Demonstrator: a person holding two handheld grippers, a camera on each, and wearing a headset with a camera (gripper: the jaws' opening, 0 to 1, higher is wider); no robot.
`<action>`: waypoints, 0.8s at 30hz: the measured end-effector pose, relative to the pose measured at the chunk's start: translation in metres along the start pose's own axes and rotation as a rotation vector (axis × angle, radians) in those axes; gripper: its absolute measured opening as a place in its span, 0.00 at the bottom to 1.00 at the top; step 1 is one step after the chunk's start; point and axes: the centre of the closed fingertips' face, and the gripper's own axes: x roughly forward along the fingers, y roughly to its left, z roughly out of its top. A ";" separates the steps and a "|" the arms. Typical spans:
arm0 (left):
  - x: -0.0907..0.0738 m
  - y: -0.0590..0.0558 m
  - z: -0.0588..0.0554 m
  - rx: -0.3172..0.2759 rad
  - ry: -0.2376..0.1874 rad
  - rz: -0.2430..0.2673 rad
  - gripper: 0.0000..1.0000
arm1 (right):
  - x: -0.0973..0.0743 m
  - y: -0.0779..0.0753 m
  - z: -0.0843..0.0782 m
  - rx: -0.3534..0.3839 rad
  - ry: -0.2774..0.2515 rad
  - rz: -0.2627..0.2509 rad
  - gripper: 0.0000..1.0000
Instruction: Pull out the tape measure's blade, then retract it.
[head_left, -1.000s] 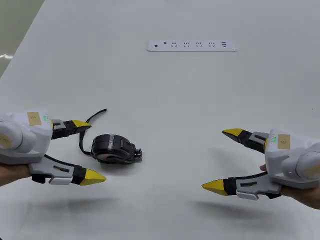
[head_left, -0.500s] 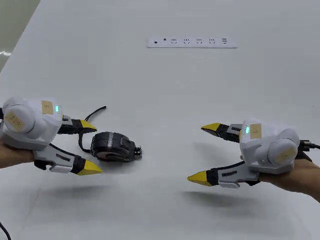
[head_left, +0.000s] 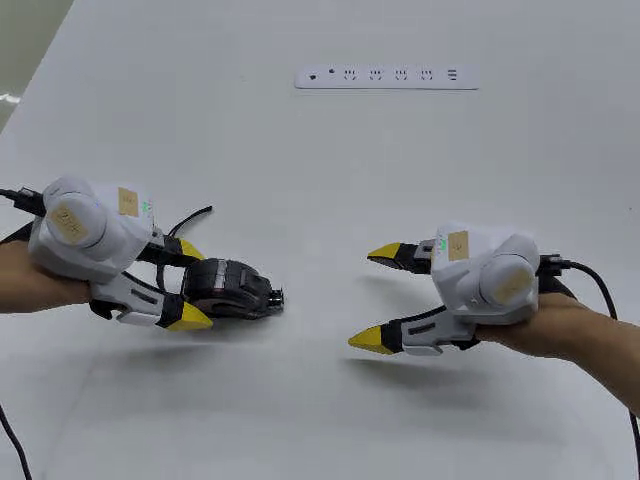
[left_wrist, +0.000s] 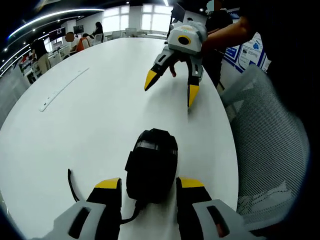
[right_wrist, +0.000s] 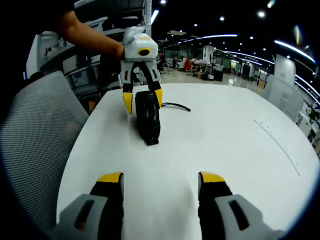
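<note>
The black tape measure (head_left: 235, 289) lies on the white table (head_left: 330, 170), its blade end facing right and its black strap (head_left: 186, 222) trailing behind it. My left gripper (head_left: 190, 285) is open and straddles the rear of the case, one yellow tip on each side. In the left gripper view the case (left_wrist: 151, 162) sits between the jaws of the left gripper (left_wrist: 149, 183), close to both. My right gripper (head_left: 377, 296) hovers open and empty to the right of the tape measure, pointing at it. From the right gripper (right_wrist: 161, 178) the tape measure (right_wrist: 147, 117) lies straight ahead.
A white power strip (head_left: 386, 77) lies flat at the far side of the table. A mesh office chair (left_wrist: 265, 150) stands off the table edge in the left gripper view. Bare tabletop lies between the two grippers.
Both grippers have moved inward. The left one has slid forward around the tape measure's rear with its jaws narrower. The right one has moved left, closer to the blade end.
</note>
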 end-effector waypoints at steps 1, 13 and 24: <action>0.000 0.000 0.000 0.006 0.002 0.000 0.39 | 0.002 0.000 0.001 -0.002 0.000 0.005 0.60; 0.004 0.000 0.000 0.027 0.013 -0.030 0.32 | 0.027 0.004 0.008 -0.058 0.010 0.057 0.49; 0.005 0.001 -0.001 0.031 0.015 -0.038 0.31 | 0.046 0.006 0.016 -0.067 0.007 0.090 0.40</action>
